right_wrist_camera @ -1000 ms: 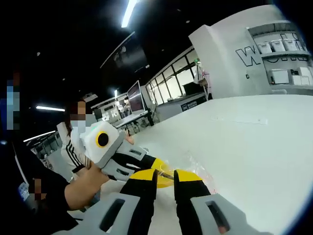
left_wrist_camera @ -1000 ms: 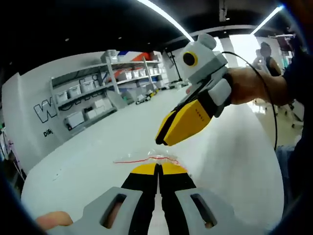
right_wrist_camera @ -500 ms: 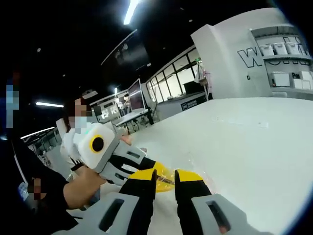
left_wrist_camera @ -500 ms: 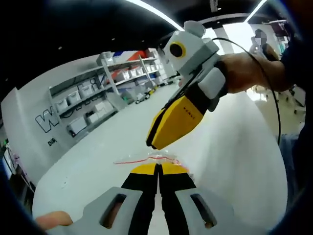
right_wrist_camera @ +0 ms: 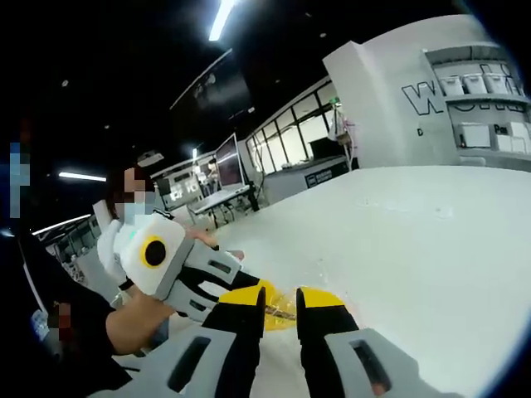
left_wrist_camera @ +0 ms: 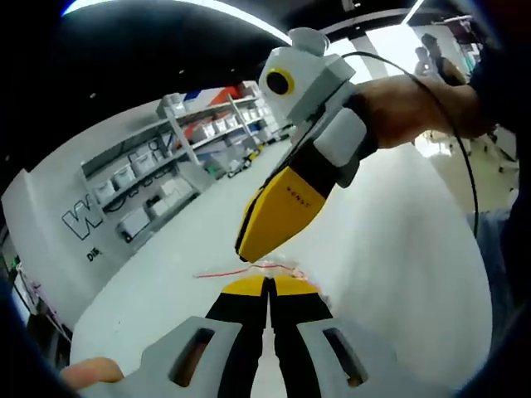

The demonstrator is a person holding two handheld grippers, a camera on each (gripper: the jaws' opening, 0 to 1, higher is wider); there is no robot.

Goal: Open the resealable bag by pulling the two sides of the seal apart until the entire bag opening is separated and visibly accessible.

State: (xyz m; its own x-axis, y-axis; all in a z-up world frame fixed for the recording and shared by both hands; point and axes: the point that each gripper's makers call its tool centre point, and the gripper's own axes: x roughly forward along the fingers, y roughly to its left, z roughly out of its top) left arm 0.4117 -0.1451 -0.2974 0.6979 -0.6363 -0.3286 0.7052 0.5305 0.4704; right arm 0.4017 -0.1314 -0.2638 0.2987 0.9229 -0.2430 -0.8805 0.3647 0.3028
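- Two grippers meet over the white counter point(left_wrist_camera: 398, 249); the left gripper point(left_wrist_camera: 268, 286) is clenched on the edge of the clear resealable bag point(left_wrist_camera: 278, 268), whose red seal line point(left_wrist_camera: 220, 273) runs off to one side in the left gripper view
- right gripper point(right_wrist_camera: 280, 300) has a gap between its jaws, tips just above the bag point(right_wrist_camera: 286, 308); the right gripper view adds a person's hand point(right_wrist_camera: 137, 311) holding the left gripper; shelving point(left_wrist_camera: 166, 166) appears behind in the left gripper view

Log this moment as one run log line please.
left gripper shut on bag seal | right gripper tips at seal, open | bag on white table | opening not yet separated
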